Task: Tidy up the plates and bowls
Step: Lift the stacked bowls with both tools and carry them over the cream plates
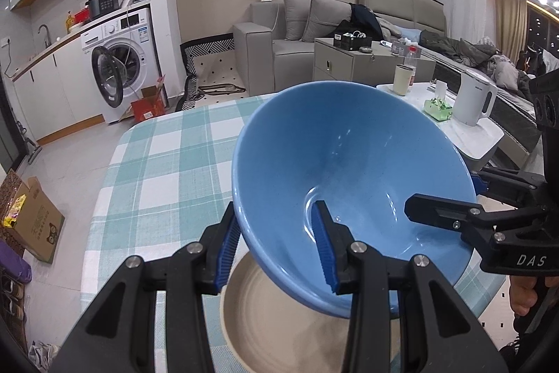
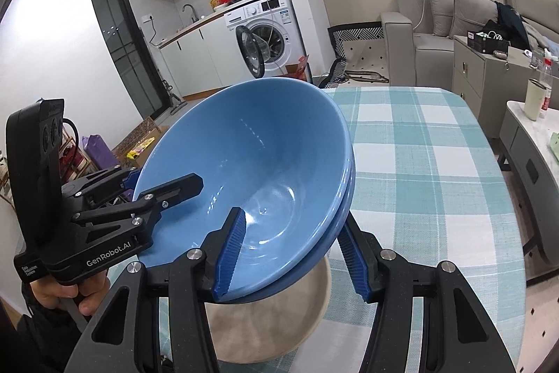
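Both claws, left and right, clamp blue bowls; only the right view shows two nested.

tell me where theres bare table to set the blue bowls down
The checked tablecloth is bare beyond the blue bowls, out to its far edge and right side. It is crowded near the camera: the beige plate sits under the bowls, with the left tool and right tool clamping their rims.

"DAS" on right hand-held gripper, "GenRobot.AI" on left hand-held gripper
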